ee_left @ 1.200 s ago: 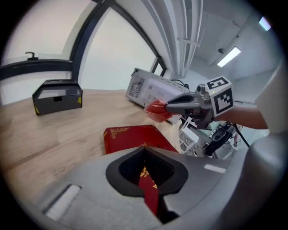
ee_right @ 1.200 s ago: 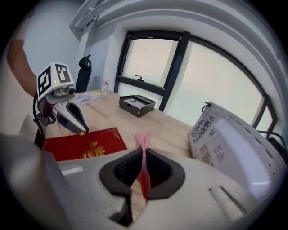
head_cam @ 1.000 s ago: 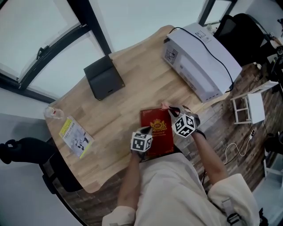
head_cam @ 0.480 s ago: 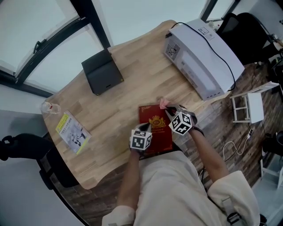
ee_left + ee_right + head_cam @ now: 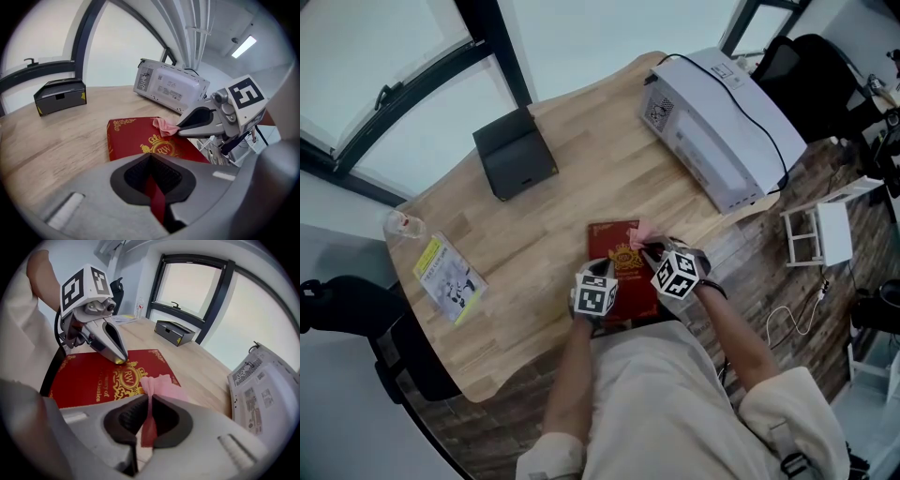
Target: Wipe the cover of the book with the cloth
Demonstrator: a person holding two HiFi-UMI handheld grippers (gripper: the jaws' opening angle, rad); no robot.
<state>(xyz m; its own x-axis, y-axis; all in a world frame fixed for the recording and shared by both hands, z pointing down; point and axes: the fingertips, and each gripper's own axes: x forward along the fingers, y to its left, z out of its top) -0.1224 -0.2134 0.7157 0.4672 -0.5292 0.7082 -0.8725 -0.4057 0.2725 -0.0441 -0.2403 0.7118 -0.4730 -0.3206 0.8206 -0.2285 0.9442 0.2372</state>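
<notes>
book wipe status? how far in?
Done: the pink cloth is pinched in the right gripper. In hand: the cloth rests at the edge of the red book cover, while the shut left gripper presses its tip beside the gold emblem. Left: likely the rest of the cover; nothing shows which parts are already wiped.

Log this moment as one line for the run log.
step: wiping cover | left gripper: fingers together, tip down on red book | right gripper: shut on pink cloth, cloth at cover's far right corner
</notes>
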